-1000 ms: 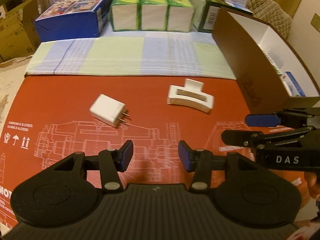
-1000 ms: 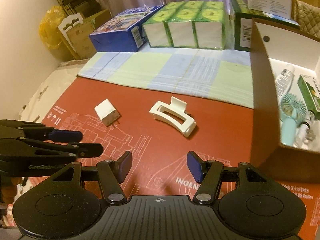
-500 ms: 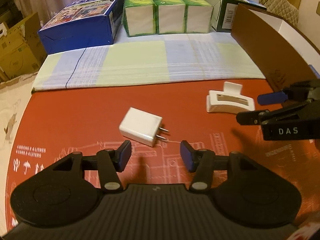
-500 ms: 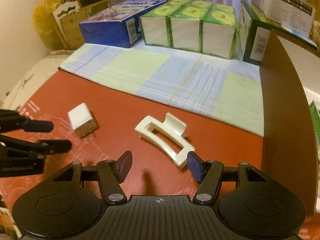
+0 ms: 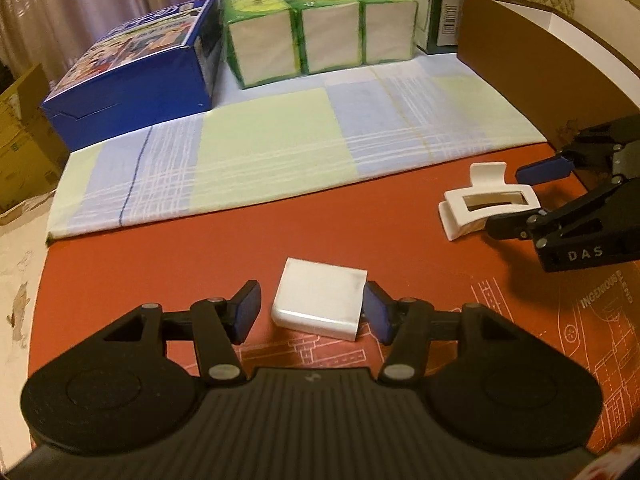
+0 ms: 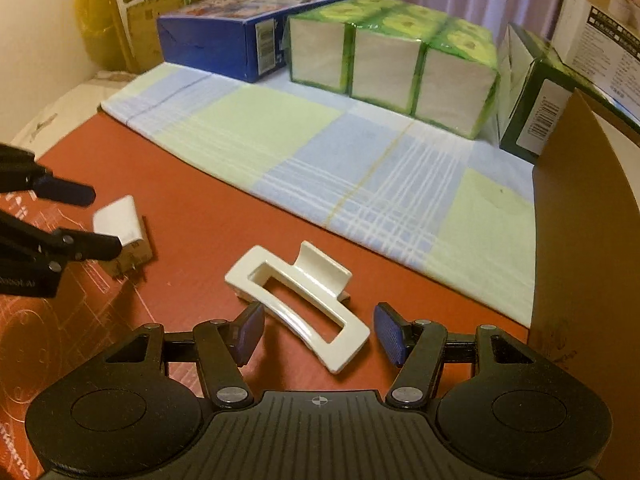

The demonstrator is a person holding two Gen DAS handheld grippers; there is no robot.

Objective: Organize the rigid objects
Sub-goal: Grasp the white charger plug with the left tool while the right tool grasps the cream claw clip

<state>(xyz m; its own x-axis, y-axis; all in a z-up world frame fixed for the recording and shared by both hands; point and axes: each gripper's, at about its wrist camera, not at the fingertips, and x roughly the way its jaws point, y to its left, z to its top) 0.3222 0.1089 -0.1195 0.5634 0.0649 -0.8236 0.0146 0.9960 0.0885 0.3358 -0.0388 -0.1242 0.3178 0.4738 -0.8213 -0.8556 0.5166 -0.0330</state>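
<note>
A white plug adapter (image 5: pixel 320 302) lies on the red mat (image 5: pixel 200 264). My left gripper (image 5: pixel 312 312) is open with the adapter between its fingers; the right pad (image 5: pixel 374 312) is at its side. A white hair claw clip (image 6: pixel 300 300) lies on the mat to the right. My right gripper (image 6: pixel 318 332) is open with the clip's near end between its fingers. The clip also shows in the left wrist view (image 5: pixel 486 204), with the right gripper (image 5: pixel 520 196) around it. The adapter shows in the right wrist view (image 6: pixel 122 224) between the left gripper's fingertips (image 6: pixel 76 194).
A checked cloth (image 5: pixel 260 148) covers the far half of the table. A blue box (image 5: pixel 132 80), green tissue packs (image 5: pixel 316 28) and a dark green box (image 5: pixel 440 12) stand along the back. A tall brown-walled box (image 5: pixel 540 68) stands at the right.
Both grippers moved forward and down. The adapter now sits between the left gripper's fingers and the clip's end between the right gripper's fingers. Both stay open.
</note>
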